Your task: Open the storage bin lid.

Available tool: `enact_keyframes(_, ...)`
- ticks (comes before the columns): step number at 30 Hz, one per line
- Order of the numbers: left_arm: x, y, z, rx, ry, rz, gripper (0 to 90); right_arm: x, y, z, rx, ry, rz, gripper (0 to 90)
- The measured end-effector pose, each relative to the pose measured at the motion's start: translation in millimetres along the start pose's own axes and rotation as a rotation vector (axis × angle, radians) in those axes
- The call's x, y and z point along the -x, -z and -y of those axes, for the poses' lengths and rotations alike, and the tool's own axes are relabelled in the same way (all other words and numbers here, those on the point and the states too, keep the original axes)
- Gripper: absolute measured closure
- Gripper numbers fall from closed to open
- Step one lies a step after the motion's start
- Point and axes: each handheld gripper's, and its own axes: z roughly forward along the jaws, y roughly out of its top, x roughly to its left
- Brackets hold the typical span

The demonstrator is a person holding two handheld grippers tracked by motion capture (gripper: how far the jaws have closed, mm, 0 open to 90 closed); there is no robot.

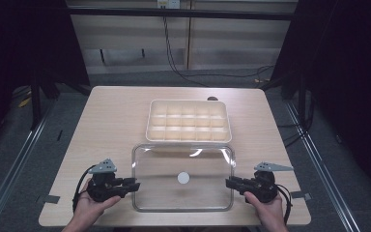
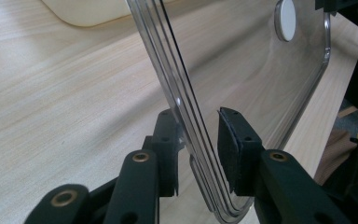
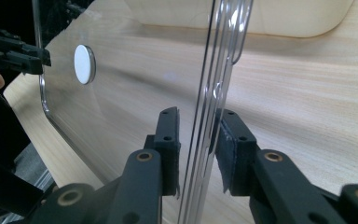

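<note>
Lying flat in the lower middle of the high view, a clear lid (image 1: 183,164) has its long axis going left to right across the wooden table (image 1: 111,116), with a small white disc (image 1: 183,178) near its centre. Its upper edge sits just beside a cream tray with many compartments (image 1: 189,121), which has the same left-to-right direction. The left gripper (image 1: 131,186) is at the lid's left edge, and in the left gripper view the rim passes between the two jaws, which stand apart with a gap on the right pad (image 2: 228,144); it is open around the rim, not pressing. The right gripper (image 1: 231,182) is at the lid's right edge, also open around the rim (image 3: 209,116). Bare wood stays free on the left and right of the tray, and in the upper part of the table.
</note>
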Motion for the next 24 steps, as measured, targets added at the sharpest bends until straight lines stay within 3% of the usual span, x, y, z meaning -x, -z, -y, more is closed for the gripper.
enact_keyframes(6,-2.3,-4.7,1.2,-0.026,0.006,-0.008,66.5,-0.4,-5.5,3.5,-0.025,0.014,0.034,66.9)
enact_keyframes(16,-7.4,-13.1,-1.8,-0.04,0.032,0.014,65.9,5.7,-9.2,3.0,-0.032,-0.006,0.05,64.4)
enact_keyframes(24,-9.5,-15.8,-2.4,-0.052,0.028,0.009,64.7,7.2,-12.1,4.2,-0.044,-0.01,0.061,62.2)
